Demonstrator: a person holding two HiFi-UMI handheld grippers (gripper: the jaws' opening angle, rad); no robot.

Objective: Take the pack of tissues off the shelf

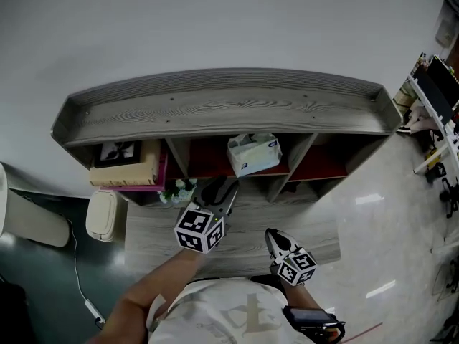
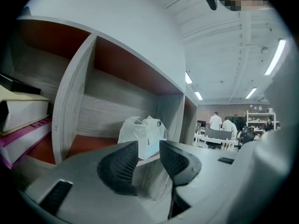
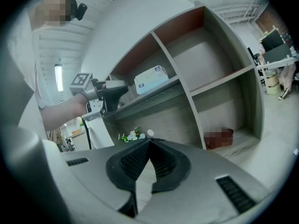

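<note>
The pack of tissues, white with pale blue print in crinkled plastic, lies on the red floor of the middle compartment of the grey wooden shelf. My left gripper is just in front of and below that compartment, open, with nothing between its pads. In the left gripper view the pack of tissues stands a short way beyond the left gripper. My right gripper hangs lower and to the right, shut and empty. The right gripper view shows the pack of tissues on its shelf and the left gripper beside it.
Stacked books fill the left compartment. Small white flowers sit on the lower shelf, and a white bin stands on the floor at the left. A brown thing lies in the lower right compartment. People stand far off.
</note>
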